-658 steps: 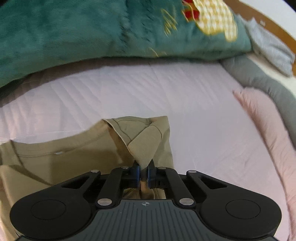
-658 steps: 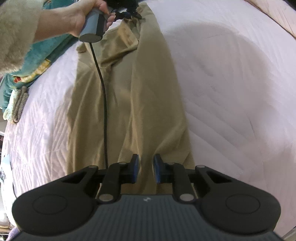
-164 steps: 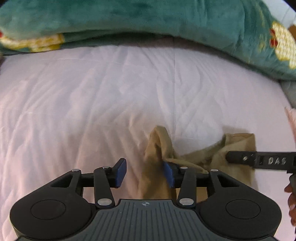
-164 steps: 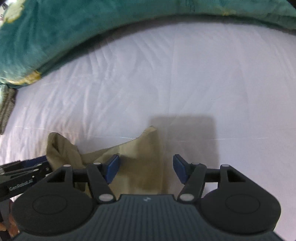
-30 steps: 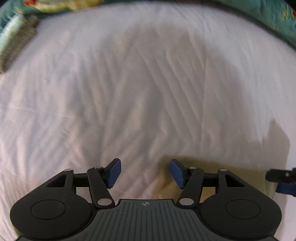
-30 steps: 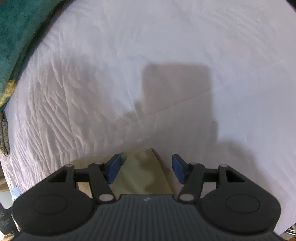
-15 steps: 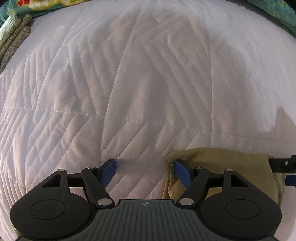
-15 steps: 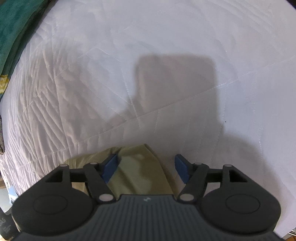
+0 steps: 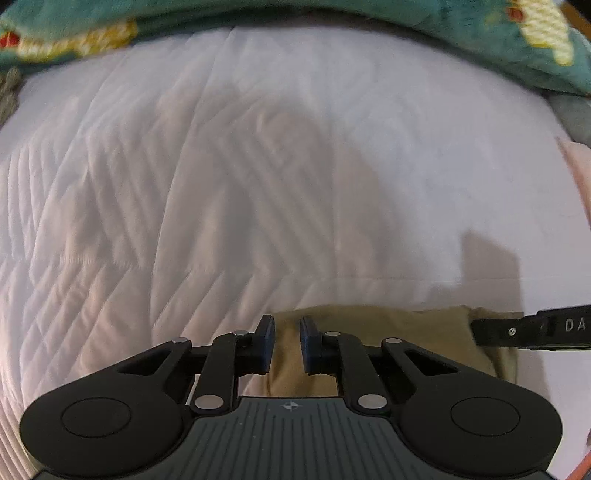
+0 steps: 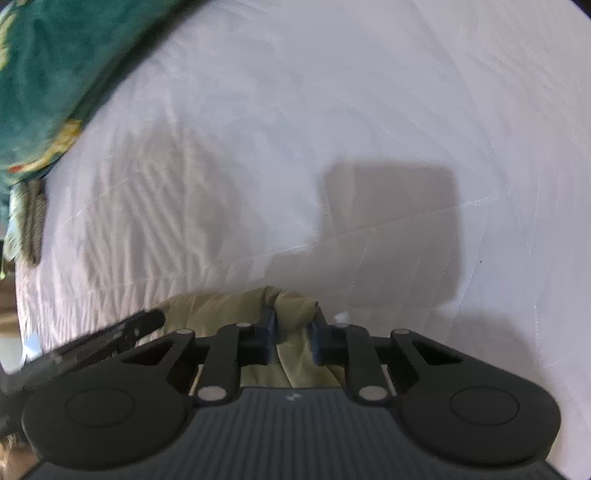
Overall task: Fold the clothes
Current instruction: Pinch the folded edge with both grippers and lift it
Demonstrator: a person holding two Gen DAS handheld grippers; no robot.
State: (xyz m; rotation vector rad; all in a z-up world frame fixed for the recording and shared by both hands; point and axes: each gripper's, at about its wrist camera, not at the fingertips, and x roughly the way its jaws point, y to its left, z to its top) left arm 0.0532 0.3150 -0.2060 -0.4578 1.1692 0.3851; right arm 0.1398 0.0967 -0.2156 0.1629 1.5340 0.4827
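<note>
khaki garment (image 9: 388,332), folded small, lies on the white quilted bed (image 9: 258,184) at its near edge. half a second back both tongs stood wide; now left tongs (image 9: 287,341) and right tongs (image 10: 293,339) are closing, cloth bunched between each pair. judgement: far corners being pinched for another fold.

White quilted bed (image 9: 258,166), green blanket (image 10: 44,74)

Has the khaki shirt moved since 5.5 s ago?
Yes. The khaki shirt, crumpled then, now lies as a flat band, farther from the green blanket.
</note>
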